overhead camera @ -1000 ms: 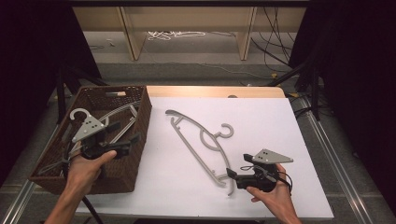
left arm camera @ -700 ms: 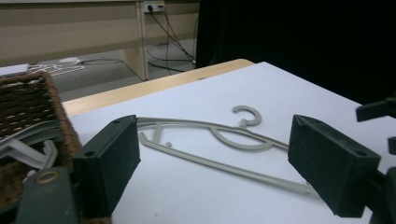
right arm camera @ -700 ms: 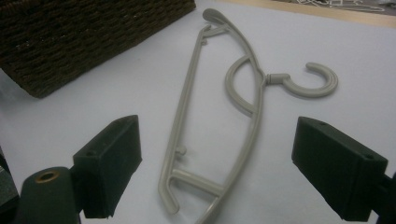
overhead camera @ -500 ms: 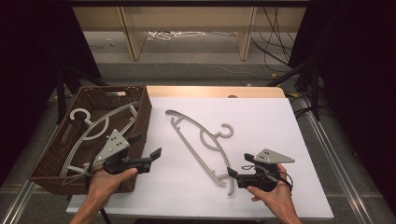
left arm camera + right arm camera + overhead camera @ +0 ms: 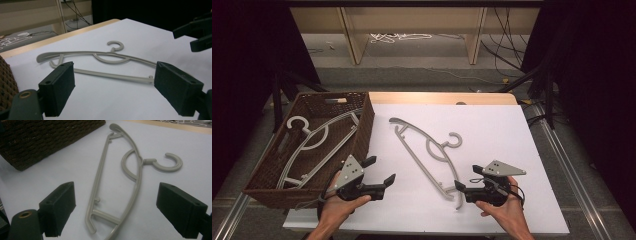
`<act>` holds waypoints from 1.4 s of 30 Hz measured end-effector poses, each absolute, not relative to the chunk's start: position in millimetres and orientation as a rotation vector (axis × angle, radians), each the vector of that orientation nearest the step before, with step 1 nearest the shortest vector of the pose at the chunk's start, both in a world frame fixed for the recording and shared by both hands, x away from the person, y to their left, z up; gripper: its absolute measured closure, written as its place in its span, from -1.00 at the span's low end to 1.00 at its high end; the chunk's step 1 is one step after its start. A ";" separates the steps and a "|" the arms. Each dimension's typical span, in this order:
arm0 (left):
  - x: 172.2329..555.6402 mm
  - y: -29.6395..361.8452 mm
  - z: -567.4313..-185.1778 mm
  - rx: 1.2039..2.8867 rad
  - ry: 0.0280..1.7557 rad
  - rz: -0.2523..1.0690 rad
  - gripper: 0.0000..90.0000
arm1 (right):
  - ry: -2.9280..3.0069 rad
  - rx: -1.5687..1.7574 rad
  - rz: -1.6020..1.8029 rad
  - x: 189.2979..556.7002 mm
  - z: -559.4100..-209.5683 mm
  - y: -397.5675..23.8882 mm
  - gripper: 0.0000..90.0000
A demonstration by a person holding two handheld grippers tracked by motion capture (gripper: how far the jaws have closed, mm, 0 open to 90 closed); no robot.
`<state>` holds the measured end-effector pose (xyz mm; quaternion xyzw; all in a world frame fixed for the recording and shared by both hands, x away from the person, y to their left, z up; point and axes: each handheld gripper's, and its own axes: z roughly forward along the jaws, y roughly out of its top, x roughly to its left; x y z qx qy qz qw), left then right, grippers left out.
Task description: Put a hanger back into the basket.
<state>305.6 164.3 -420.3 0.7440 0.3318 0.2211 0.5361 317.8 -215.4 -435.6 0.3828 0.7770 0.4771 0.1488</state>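
Observation:
A grey plastic hanger [image 5: 428,150] lies flat on the white table top [image 5: 492,130], its hook pointing right. My left gripper [image 5: 379,170] hovers open just right of the basket's near corner, left of the hanger. In the left gripper view the hanger [image 5: 100,55] lies ahead of the open, empty left gripper [image 5: 115,75]. My right gripper [image 5: 467,178] stands open at the hanger's near end. In the right gripper view the hanger [image 5: 136,182] runs between the spread jaws of the right gripper [image 5: 115,195], which hold nothing.
A brown wicker basket [image 5: 362,125] stands at the table's left with another grey hanger [image 5: 312,145] lying inside; its wall [image 5: 37,137] also appears in the right gripper view. The right gripper [image 5: 197,32] appears at the upper right of the left gripper view. Cables lie on the floor beyond.
My left gripper has moved from over the basket to the right, out over the white table near the basket's corner. The right gripper and both hangers have stayed put.

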 end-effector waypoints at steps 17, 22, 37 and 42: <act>301.7 163.6 -436.0 1.798 0.785 0.502 -0.64 | 2.305 1.068 1.215 346.7 -436.1 -206.7 -0.62; 302.4 165.1 -437.0 1.794 0.790 0.501 -0.64 | 2.371 1.083 1.140 371.5 -438.6 -200.8 -0.59; 303.1 163.1 -437.8 1.799 0.773 0.482 -0.64 | 2.526 1.017 0.930 417.3 -457.2 -180.8 -0.12; 302.2 161.6 -438.3 1.805 0.772 0.476 -0.64 | 2.582 1.048 0.846 425.9 -459.2 -174.2 -0.03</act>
